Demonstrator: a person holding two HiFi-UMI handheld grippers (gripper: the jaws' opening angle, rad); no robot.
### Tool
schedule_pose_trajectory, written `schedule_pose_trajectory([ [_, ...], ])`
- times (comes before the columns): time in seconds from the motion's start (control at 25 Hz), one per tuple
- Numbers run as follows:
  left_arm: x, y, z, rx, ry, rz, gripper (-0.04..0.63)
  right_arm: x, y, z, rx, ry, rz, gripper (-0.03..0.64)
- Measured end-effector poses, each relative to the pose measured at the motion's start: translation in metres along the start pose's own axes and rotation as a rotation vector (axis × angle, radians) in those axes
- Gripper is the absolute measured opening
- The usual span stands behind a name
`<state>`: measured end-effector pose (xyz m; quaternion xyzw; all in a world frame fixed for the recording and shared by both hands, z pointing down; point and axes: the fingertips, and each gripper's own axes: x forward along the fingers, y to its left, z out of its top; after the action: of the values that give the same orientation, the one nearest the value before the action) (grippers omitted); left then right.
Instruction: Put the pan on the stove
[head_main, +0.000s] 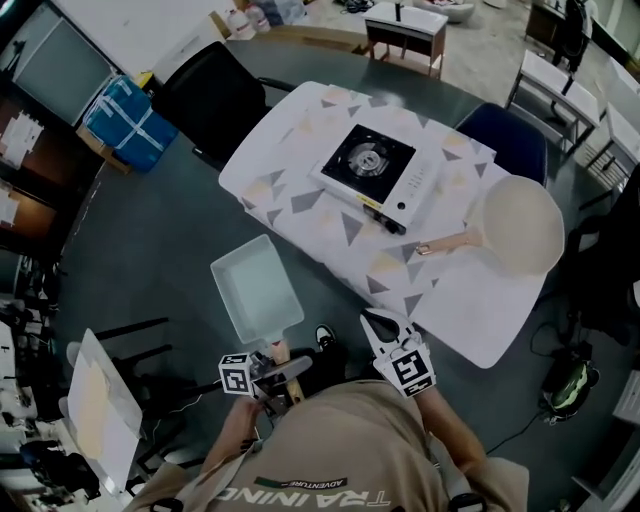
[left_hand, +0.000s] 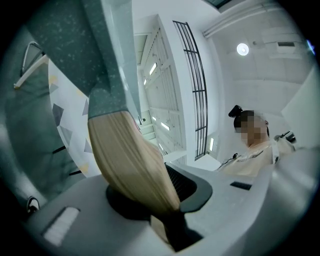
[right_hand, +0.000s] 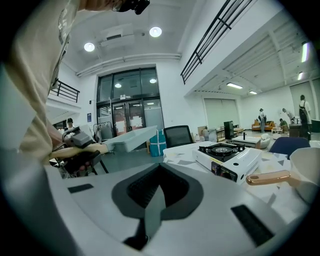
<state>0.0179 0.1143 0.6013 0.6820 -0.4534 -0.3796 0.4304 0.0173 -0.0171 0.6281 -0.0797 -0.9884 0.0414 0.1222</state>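
Note:
A pale rectangular pan (head_main: 255, 290) hangs over the floor just in front of the table, level. My left gripper (head_main: 272, 372) is shut on its wooden handle (head_main: 279, 351). The left gripper view shows that handle (left_hand: 130, 160) clamped between the jaws, with the pan's underside (left_hand: 95, 45) above. The white portable stove (head_main: 375, 170) stands mid-table, its burner bare. My right gripper (head_main: 386, 330) is shut and holds nothing, at the table's near edge. The right gripper view shows the stove (right_hand: 227, 155) ahead right and the held pan (right_hand: 132, 137) to the left.
A round cream pan (head_main: 515, 225) with a wooden handle (head_main: 445, 243) lies on the patterned table (head_main: 300, 130), right of the stove. A black chair (head_main: 215, 95) and a blue chair (head_main: 510, 135) flank the table. A blue box (head_main: 130, 120) sits far left.

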Motion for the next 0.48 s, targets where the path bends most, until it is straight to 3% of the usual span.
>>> schedule_pose_trajectory([
  [0.16, 0.003, 0.011, 0.023, -0.022, 0.052, -0.009, 0.081, 0.026, -0.008, 0.017, -0.005, 0.030, -0.022, 0.000],
  [0.48, 0.000, 0.027, 0.115, -0.028, 0.142, -0.063, 0.087, 0.096, -0.017, 0.073, -0.034, -0.009, -0.096, 0.000],
])
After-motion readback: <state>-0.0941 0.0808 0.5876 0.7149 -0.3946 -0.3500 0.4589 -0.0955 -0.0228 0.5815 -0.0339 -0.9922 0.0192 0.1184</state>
